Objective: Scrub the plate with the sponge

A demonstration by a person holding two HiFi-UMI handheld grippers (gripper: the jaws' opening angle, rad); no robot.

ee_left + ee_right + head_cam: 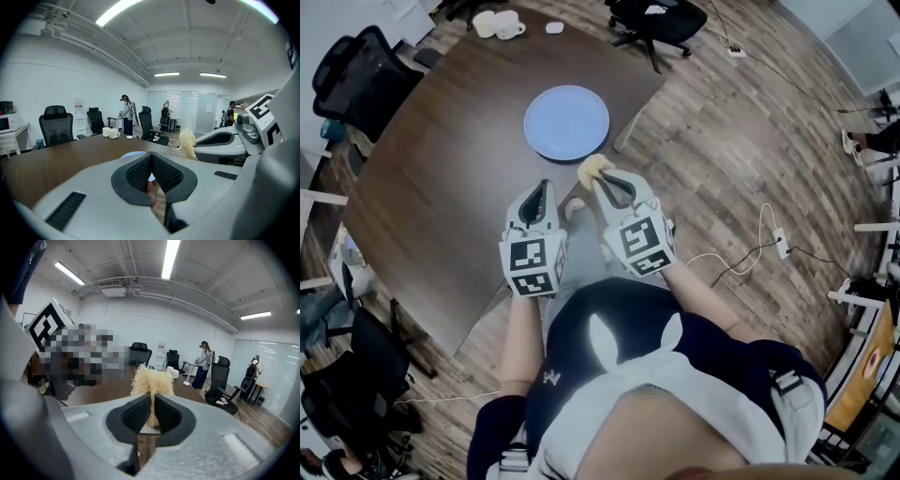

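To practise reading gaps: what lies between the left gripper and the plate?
Nothing but bare table between the left gripper and the plate, as the head view shows.

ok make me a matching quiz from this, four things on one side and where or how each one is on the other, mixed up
1 plate
2 sponge
3 left gripper
4 mugs

a far end of the table
b shut, nothing in it
c flat on the table, near edge
d clamped in the right gripper

Pairs: 1-c, 2-d, 3-b, 4-a
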